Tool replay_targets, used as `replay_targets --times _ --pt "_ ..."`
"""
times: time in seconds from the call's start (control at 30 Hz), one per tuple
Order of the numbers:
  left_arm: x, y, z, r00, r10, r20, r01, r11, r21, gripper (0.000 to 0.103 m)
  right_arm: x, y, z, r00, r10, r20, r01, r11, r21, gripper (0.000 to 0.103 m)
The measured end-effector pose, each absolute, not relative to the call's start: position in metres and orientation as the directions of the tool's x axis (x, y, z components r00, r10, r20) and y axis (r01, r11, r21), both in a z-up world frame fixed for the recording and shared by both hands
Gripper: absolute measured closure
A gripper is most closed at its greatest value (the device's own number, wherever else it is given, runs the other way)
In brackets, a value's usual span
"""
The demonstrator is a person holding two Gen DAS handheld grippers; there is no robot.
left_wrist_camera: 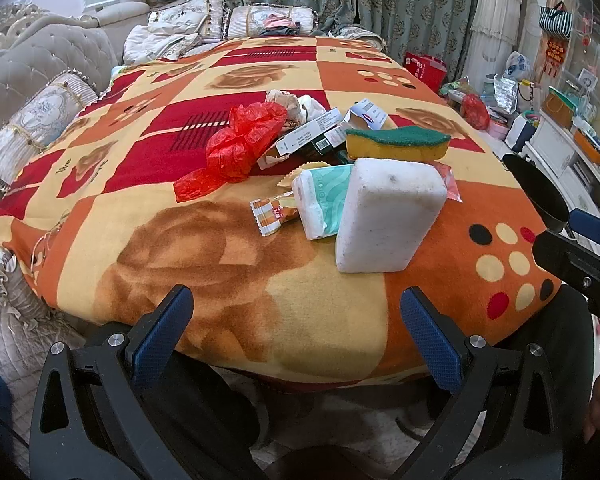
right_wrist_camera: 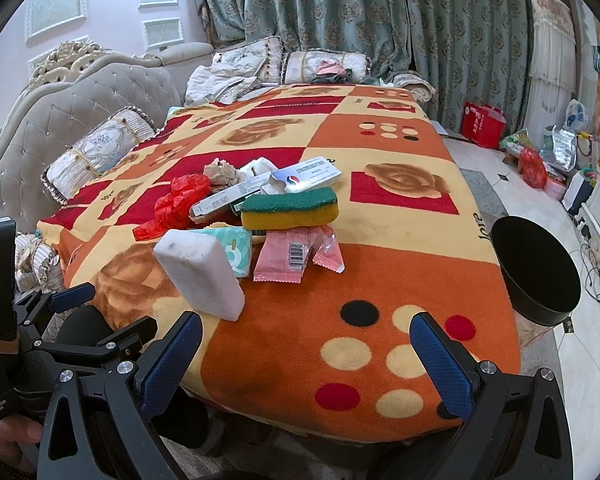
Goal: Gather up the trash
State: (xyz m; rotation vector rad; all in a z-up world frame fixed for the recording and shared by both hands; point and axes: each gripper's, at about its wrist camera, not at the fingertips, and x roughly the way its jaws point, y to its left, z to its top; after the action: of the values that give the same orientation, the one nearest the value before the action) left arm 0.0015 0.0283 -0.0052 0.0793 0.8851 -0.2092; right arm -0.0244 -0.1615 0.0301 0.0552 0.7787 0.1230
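A heap of trash lies on the blanket-covered table (left_wrist_camera: 204, 264): a white foam block (left_wrist_camera: 388, 216) (right_wrist_camera: 200, 276), a green-and-yellow sponge (left_wrist_camera: 398, 144) (right_wrist_camera: 290, 208), a tissue pack (left_wrist_camera: 320, 204), a red plastic bag (left_wrist_camera: 236, 148) (right_wrist_camera: 176, 206), an orange wrapper (left_wrist_camera: 272, 214), pink wrappers (right_wrist_camera: 296, 254), small cartons (left_wrist_camera: 312, 134) and crumpled paper (right_wrist_camera: 220, 172). A black bin (right_wrist_camera: 536, 272) (left_wrist_camera: 536, 192) stands at the table's right edge. My left gripper (left_wrist_camera: 296, 328) is open and empty at the near edge. My right gripper (right_wrist_camera: 306, 356) is open and empty, right of it.
A tufted grey sofa (right_wrist_camera: 80, 108) with cushions runs along the table's left and far sides. Green curtains (right_wrist_camera: 340, 8) hang behind. Bags, a red carton (right_wrist_camera: 482, 122) and clutter line the tiled floor on the right, by a white cabinet (left_wrist_camera: 560, 148).
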Motion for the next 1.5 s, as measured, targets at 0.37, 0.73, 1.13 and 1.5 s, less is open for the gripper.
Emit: replay_targets --times 0.37,0.73,1.13,1.5 --pt "0.001 0.028 -0.004 0.612 -0.152 -0.776 0.215 0.976 -0.022 0.0 -0.024 -0.162 0.03 0.704 0.132 -0.698 -0.09 0.991 0.096 0.0" --pt "0.001 0.027 -0.003 0.614 -0.151 -0.775 0.212 0.977 -0.022 0.0 -0.025 -0.161 0.029 0.704 0.131 -0.698 -0.091 0.991 0.095 0.0" --pt "0.007 0.043 -0.002 0.621 -0.133 -0.773 0.188 0.982 -0.017 0.0 -0.024 -0.158 0.028 0.706 0.155 -0.691 -0.109 0.988 0.11 0.0" --pt "0.027 0.092 -0.009 0.636 -0.037 -0.771 0.063 0.998 0.005 0.0 -0.001 -0.118 0.014 0.701 0.317 -0.639 -0.323 0.94 0.111 0.0"
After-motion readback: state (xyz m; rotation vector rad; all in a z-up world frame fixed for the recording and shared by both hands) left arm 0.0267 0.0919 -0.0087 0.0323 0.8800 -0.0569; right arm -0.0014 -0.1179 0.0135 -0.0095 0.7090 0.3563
